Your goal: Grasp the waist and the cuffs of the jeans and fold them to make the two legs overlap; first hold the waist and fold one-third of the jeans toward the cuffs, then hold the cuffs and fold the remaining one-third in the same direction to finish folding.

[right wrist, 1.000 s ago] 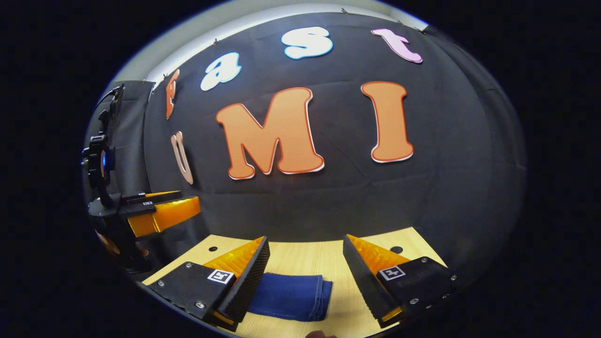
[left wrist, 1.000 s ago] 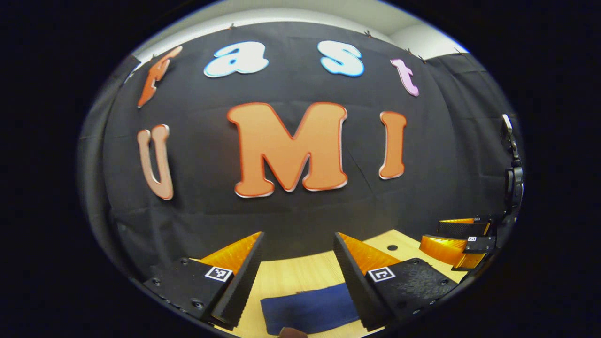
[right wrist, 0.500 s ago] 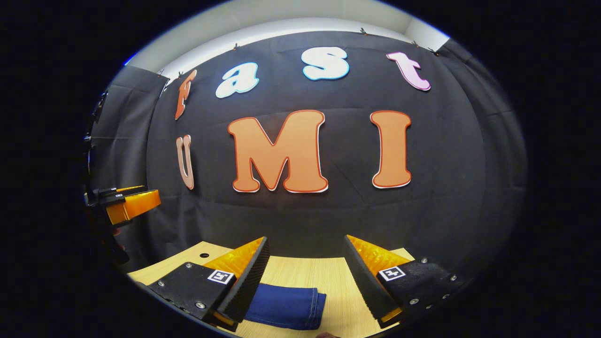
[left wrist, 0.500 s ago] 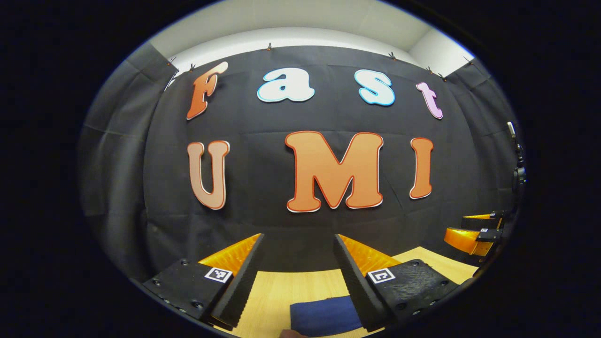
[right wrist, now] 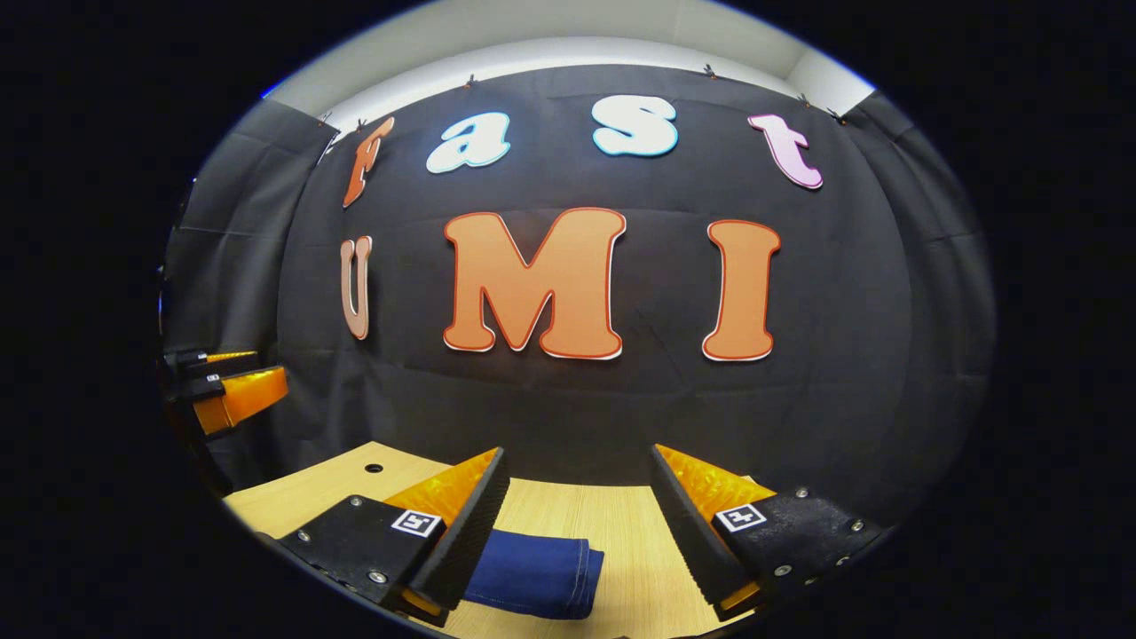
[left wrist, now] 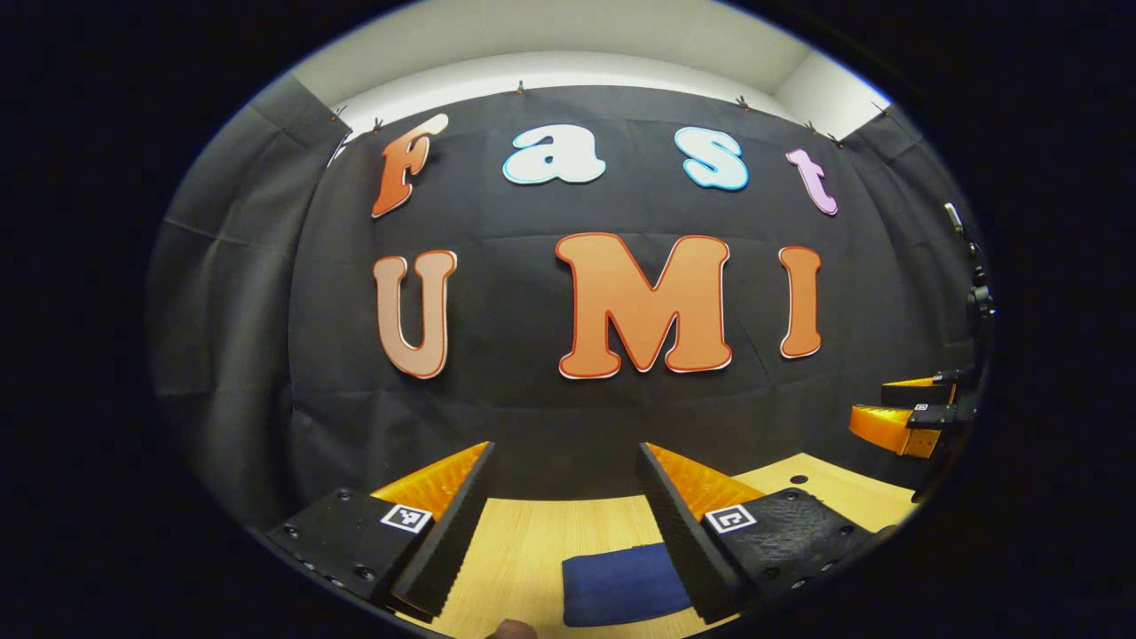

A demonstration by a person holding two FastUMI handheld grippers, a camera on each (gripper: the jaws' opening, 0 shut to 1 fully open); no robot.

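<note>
The dark blue jeans [left wrist: 621, 586] lie folded into a small flat bundle on the wooden table [left wrist: 532, 541]. In the left gripper view my left gripper [left wrist: 564, 461] hangs open above the table, the bundle low between its fingers and partly behind the right one. In the right gripper view the jeans [right wrist: 532, 577] show beside my right gripper's left finger. My right gripper [right wrist: 577, 466] is open and holds nothing. The right gripper [left wrist: 905, 413] also shows at the far right of the left gripper view, and the left gripper [right wrist: 226, 390] at the far left of the right gripper view.
The wooden table [right wrist: 621, 550] has a small round hole [right wrist: 374, 468] near its back left and another hole [left wrist: 798, 479] at the back right. The black cloth wall rises just behind the table's far edge.
Both grippers have risen and drawn back from the folded jeans, which now sit lower and smaller in both views. Both stayed open throughout. The jeans have not moved.
</note>
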